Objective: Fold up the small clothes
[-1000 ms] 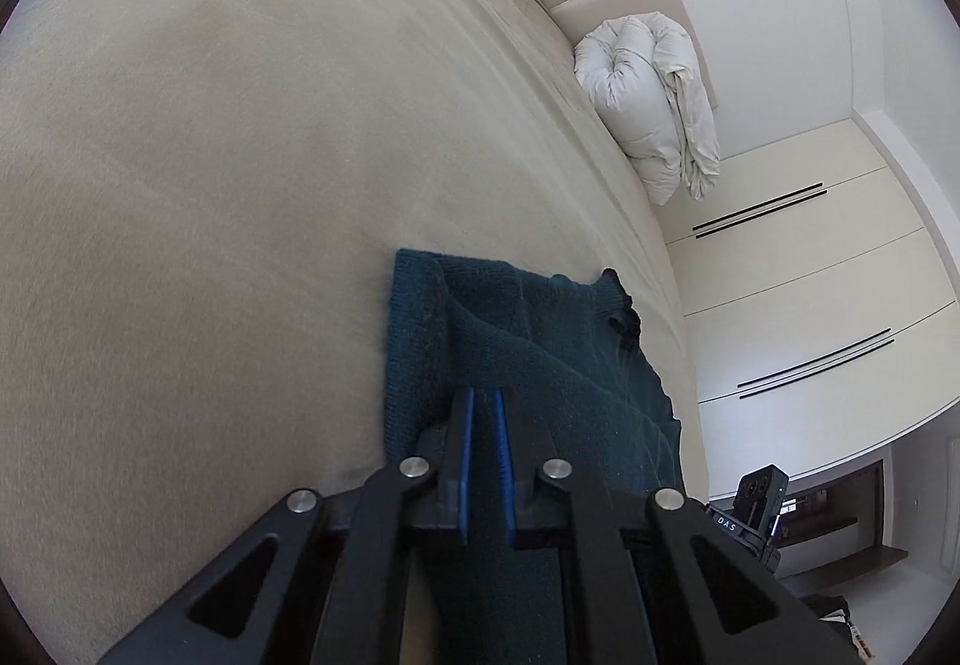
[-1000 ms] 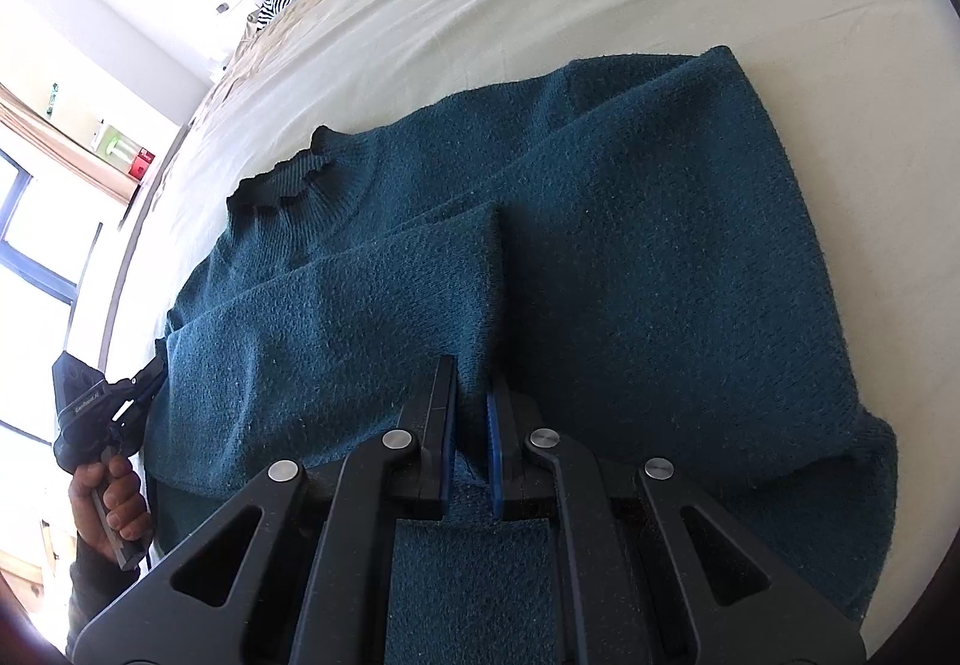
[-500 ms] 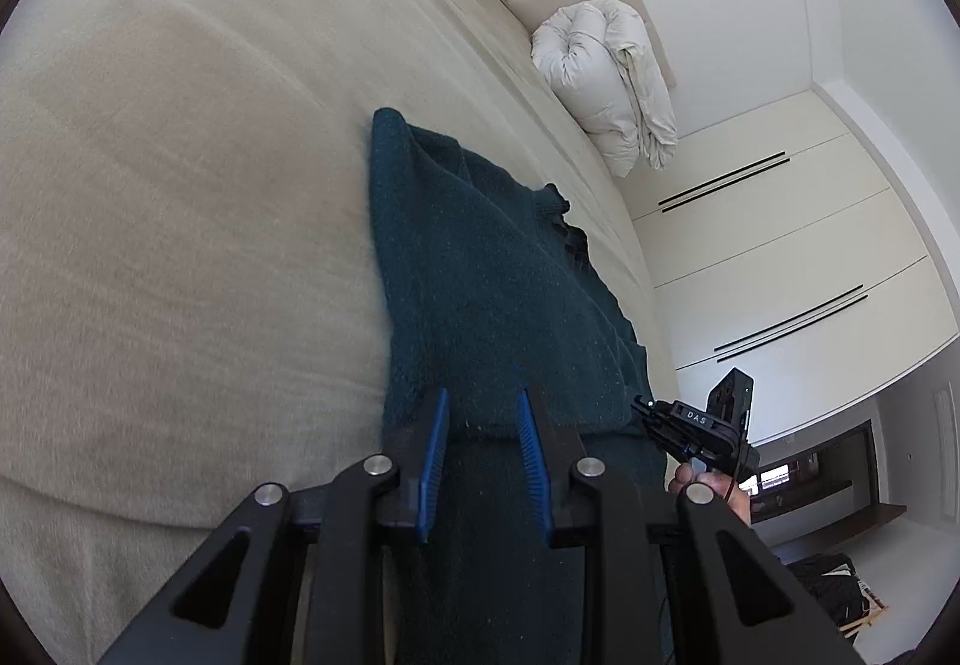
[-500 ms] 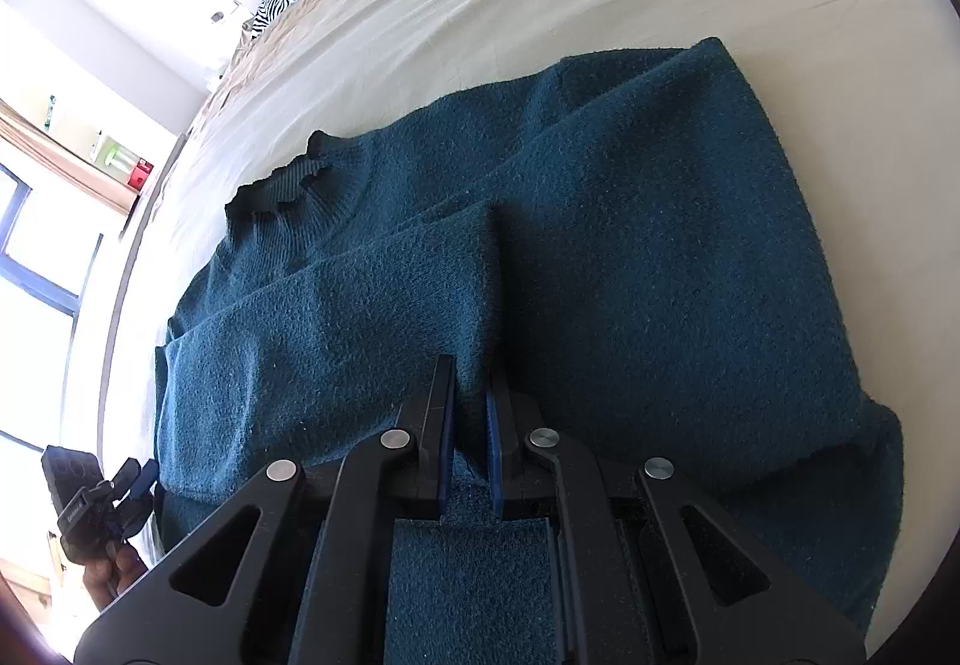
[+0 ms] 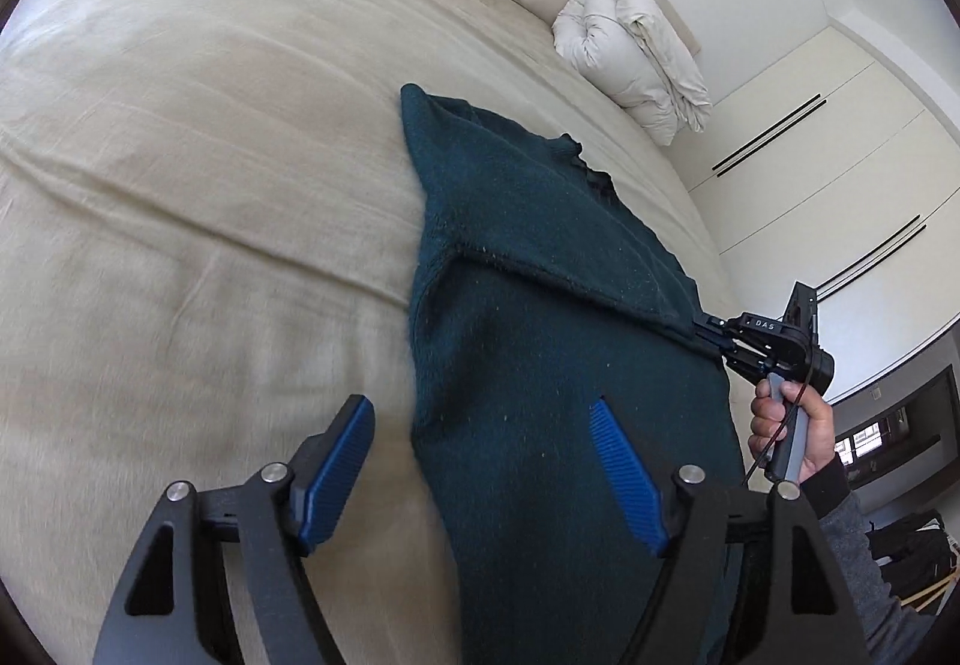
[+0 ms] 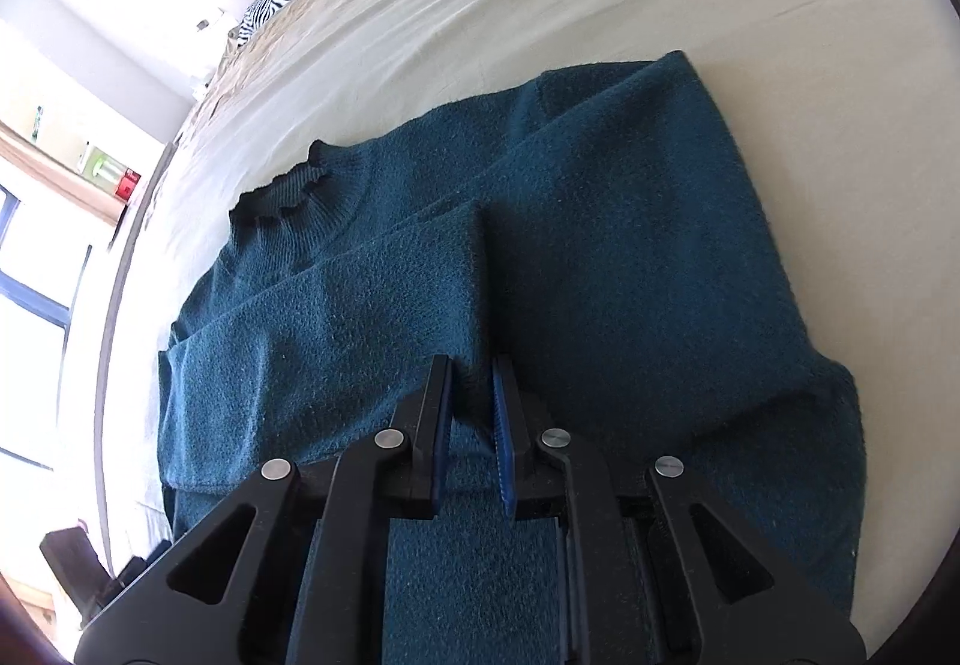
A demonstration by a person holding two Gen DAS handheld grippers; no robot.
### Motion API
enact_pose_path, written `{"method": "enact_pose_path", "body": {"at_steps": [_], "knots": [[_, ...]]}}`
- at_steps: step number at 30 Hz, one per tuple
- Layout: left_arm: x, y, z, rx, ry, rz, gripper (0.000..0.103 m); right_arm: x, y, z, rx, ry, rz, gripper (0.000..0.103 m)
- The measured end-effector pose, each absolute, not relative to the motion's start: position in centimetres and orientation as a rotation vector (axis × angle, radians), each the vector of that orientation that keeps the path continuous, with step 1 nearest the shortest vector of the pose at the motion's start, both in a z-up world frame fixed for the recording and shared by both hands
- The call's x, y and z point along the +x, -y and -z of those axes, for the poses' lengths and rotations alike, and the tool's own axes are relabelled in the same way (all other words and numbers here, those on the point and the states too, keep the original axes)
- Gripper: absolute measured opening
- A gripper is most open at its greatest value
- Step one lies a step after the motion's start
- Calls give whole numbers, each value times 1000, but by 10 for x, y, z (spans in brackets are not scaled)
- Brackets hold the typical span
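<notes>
While the left tool [image 5: 480, 461] gapes wide, holding nothing, above the near edge of the teal sweater [image 5: 558, 341] on the bed [image 5: 180, 155], the right tool [image 6: 471, 407] pinches a fold of that sweater ahead of it.

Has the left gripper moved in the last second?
Yes. The left gripper has opened wide and pulled back from the dark teal knit sweater: more of the beige bed cover now shows ahead of it.
</notes>
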State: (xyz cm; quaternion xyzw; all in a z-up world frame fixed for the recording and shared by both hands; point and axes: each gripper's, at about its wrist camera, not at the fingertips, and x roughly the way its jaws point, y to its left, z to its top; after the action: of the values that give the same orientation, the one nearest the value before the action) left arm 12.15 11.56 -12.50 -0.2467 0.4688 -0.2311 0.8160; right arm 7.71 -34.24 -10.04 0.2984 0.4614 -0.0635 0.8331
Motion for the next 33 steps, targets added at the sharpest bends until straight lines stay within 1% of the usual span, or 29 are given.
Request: {"method": "enact_pose_path", "body": {"at_steps": [1, 2, 3, 4, 5, 6, 11, 14, 17, 18, 19, 21, 25, 31, 32, 33], "knots": [[109, -117, 125, -515, -1008, 483, 79, 64, 342, 92, 627, -953, 129, 17], [97, -119, 125, -504, -1018, 475, 79, 50, 340, 86, 621, -932, 115, 23], [84, -120, 127, -500, -1031, 468, 79, 35, 339, 80, 615, -917, 100, 32], [72, -122, 129, -506, -1041, 465, 79, 18, 339, 76, 615, -904, 89, 38], [59, -124, 131, -514, -1049, 467, 79, 1, 339, 73, 619, -890, 82, 53], [48, -124, 133, -520, -1057, 471, 79, -17, 339, 71, 625, -875, 73, 58], [1, -120, 137, -517, -1098, 465, 79, -99, 345, 77, 614, -911, 79, 58], [-14, -113, 138, -493, -1121, 467, 79, -139, 351, 86, 618, -957, 103, 58], [-24, -105, 139, -471, -1135, 466, 76, -174, 356, 89, 597, -985, 145, 58], [-25, -103, 139, -463, -1143, 469, 73, -185, 358, 89, 593, -992, 168, 58], [-26, -100, 140, -454, -1150, 473, 67, -195, 362, 88, 591, -998, 194, 58], [-27, -96, 142, -426, -1172, 466, 61, -215, 371, 86, 595, -998, 222, 58], [-27, -90, 141, -378, -1187, 460, 59, -239, 379, 87, 571, -1061, 247, 58], [-26, -85, 139, -344, -1212, 456, 59, -249, 369, 90, 500, -1134, 232, 57], [-26, -83, 139, -335, -1215, 458, 59, -248, 367, 90, 496, -1145, 230, 56], [-27, -81, 138, -326, -1217, 462, 59, -248, 365, 90, 488, -1162, 228, 51]]}}
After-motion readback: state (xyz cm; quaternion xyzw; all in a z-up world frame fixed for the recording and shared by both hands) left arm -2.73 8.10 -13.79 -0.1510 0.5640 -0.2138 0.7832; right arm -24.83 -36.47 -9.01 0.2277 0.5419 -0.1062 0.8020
